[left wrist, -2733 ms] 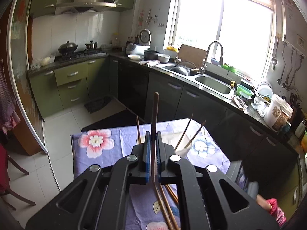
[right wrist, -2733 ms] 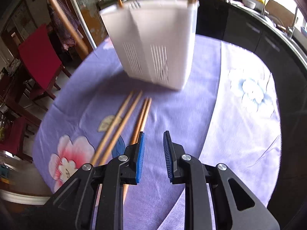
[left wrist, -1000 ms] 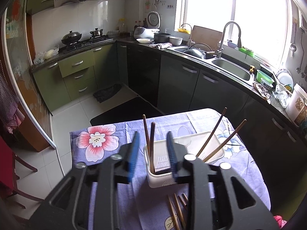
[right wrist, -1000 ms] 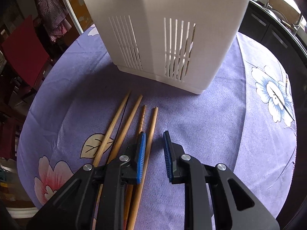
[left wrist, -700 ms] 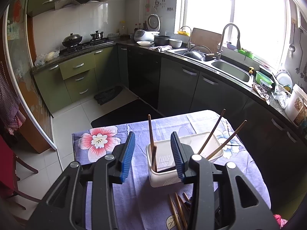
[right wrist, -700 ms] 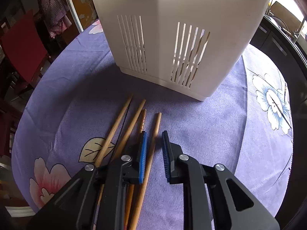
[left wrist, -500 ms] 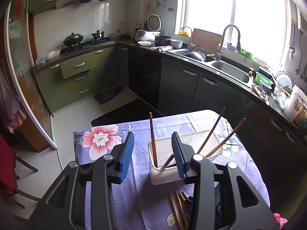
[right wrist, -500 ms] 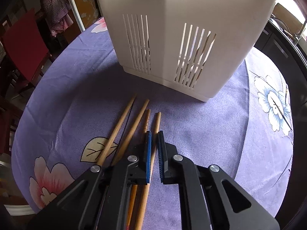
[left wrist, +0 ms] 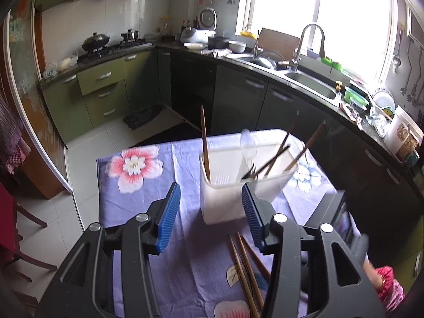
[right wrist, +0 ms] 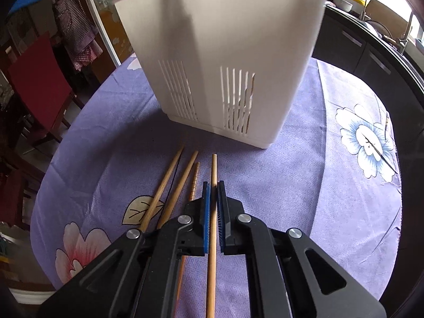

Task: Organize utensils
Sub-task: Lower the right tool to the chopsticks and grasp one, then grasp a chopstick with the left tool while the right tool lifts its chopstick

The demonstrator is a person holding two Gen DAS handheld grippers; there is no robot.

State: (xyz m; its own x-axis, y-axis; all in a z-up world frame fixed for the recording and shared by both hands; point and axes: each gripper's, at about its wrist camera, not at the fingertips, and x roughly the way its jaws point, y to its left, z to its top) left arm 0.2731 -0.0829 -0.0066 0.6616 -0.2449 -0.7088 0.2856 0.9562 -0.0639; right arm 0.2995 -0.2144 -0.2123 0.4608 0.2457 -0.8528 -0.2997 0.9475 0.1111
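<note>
A white slotted utensil holder (left wrist: 238,185) (right wrist: 225,61) stands on the purple flowered tablecloth (right wrist: 318,185), with several chopsticks (left wrist: 205,145) and a clear spoon leaning inside. My left gripper (left wrist: 210,209) hovers in front of the holder with its jaws opening and nothing between them. Three wooden chopsticks (right wrist: 169,182) (left wrist: 243,265) lie on the cloth before the holder. My right gripper (right wrist: 213,188) is shut on a fourth wooden chopstick (right wrist: 213,169), whose tip points at the holder.
A red chair (right wrist: 37,84) stands left of the table. Kitchen counters, a sink (left wrist: 312,84) and a stove (left wrist: 106,47) run behind. The right-hand gripper's body and a pink sleeve (left wrist: 387,283) show at the lower right of the left wrist view.
My left gripper let go of its chopstick into the holder, drew back and opened wider. My right gripper closed on the rightmost chopstick and lifted it slightly.
</note>
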